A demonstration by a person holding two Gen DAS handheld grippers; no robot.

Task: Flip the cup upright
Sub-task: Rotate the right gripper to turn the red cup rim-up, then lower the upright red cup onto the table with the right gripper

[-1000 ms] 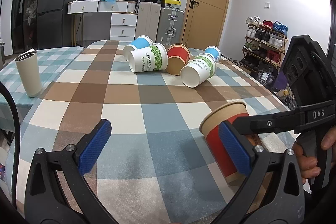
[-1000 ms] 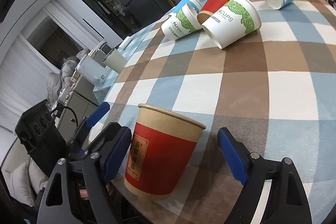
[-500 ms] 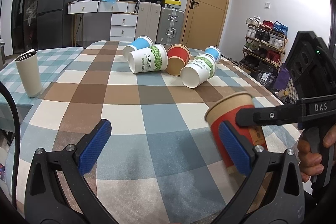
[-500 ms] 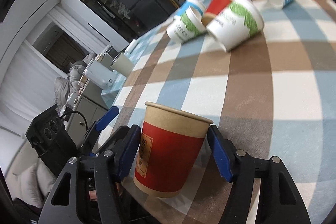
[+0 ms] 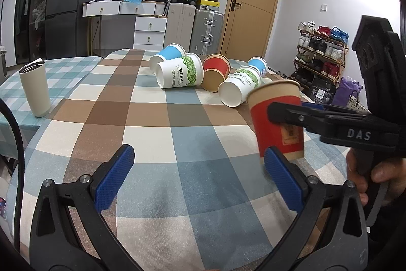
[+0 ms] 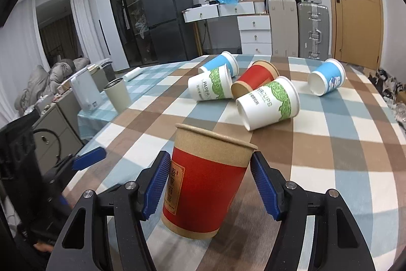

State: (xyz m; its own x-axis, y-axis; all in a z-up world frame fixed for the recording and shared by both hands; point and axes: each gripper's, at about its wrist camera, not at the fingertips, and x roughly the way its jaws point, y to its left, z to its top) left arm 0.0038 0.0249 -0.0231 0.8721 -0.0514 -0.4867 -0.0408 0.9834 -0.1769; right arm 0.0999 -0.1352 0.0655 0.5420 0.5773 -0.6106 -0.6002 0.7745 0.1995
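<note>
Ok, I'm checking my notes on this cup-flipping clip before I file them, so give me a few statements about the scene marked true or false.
1. The right gripper is closed on the red cup, mouth up. True.
2. The left gripper is clamped on a cup. False: its jaws are wide apart with nothing between them.
3. Five other paper cups lie on their sides farther back, among them a white and green cup. True.
4. The beige tumbler has tipped over. False: it stands upright.
5. The checked tablecloth is red and black. False: it is blue, brown and cream.
</note>
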